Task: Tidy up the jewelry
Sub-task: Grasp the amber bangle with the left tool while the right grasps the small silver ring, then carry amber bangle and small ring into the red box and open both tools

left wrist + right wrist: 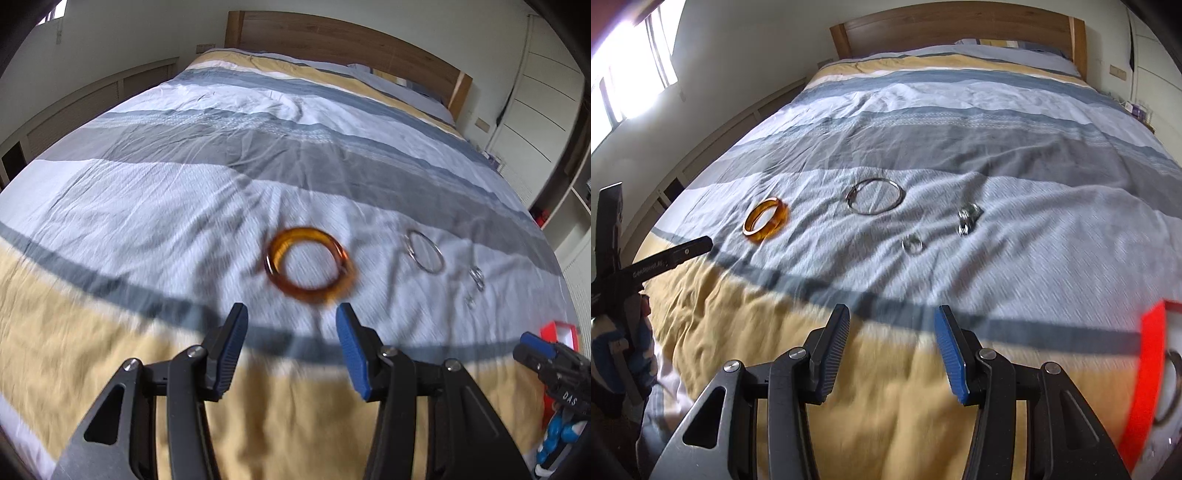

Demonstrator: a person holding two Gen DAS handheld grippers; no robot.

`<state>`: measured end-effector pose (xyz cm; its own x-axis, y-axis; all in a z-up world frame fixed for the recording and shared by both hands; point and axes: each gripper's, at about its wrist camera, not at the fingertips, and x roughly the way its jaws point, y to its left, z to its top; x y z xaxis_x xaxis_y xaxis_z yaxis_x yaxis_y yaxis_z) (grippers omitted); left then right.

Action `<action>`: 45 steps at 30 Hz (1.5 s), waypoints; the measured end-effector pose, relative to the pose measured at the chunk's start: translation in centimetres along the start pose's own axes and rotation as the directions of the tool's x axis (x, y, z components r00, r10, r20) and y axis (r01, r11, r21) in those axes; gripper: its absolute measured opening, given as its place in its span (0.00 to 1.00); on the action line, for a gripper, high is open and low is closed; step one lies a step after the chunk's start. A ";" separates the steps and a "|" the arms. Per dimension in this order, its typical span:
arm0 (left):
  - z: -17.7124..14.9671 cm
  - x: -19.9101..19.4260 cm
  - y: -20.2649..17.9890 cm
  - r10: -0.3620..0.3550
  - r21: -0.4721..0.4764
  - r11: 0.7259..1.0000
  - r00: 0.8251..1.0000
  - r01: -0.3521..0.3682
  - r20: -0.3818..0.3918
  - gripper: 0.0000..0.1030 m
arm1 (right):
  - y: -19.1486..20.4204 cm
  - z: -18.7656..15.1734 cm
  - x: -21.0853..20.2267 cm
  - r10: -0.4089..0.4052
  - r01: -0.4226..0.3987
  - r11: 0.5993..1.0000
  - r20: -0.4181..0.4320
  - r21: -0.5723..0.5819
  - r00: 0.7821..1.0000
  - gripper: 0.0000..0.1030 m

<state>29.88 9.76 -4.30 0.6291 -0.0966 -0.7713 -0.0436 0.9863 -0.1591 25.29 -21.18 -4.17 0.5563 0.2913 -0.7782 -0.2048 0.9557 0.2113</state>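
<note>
Fingers (pixel 349 350) of your left gripper (pixel 291 347) stand apart, empty; closing askew could skid the translucent amber bangle (pixel 309 264) across the striped duvet (pixel 184 184).

Amber bangle (pixel 765 220), translucent orange-brown and thick, lies flat on the white band of the bedspread (pixel 1015 236), leftmost of the jewelry. Thin silver bangle (pixel 874 196) lies flat to its right, apart from it; further right sit a small cluster of silver rings (pixel 968 218) and, nearer the camera, a single silver ring (pixel 911 244), all separate, details blurred. Red jewelry box (pixel 1147 373) sits at the far right edge on the yellow band, open with a pale lining; one ring-shaped piece is visible inside.
</note>
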 end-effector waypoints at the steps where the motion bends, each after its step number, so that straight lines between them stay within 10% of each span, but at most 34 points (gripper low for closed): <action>1: 0.8 1.2 0.2 0.001 -0.001 1.000 1.000 -0.001 -0.005 0.46 | -0.1 0.5 0.8 0.002 -0.002 1.000 0.002 0.001 1.000 0.47; 14: 1.5 9.1 0.7 0.044 0.051 0.998 0.996 -0.040 -0.077 0.41 | -1.8 3.8 8.6 0.020 -0.019 0.999 -0.008 0.033 1.000 0.41; 25: 1.0 8.2 -0.3 0.057 0.068 0.996 0.997 -0.054 -0.047 0.09 | -1.7 3.1 9.4 0.006 -0.006 1.000 0.000 0.025 1.000 0.19; 45: -5.4 -7.2 -3.9 -0.008 0.072 0.997 1.000 0.009 -0.017 0.08 | 2.2 -2.6 -7.2 0.022 -0.021 1.000 0.112 -0.005 0.994 0.19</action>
<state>21.40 5.87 -1.45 0.6163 -0.1068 -0.7802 0.0185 0.9925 -0.1212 18.76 -21.26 0.35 0.6381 0.3148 -0.7027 -0.2202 0.9491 0.2252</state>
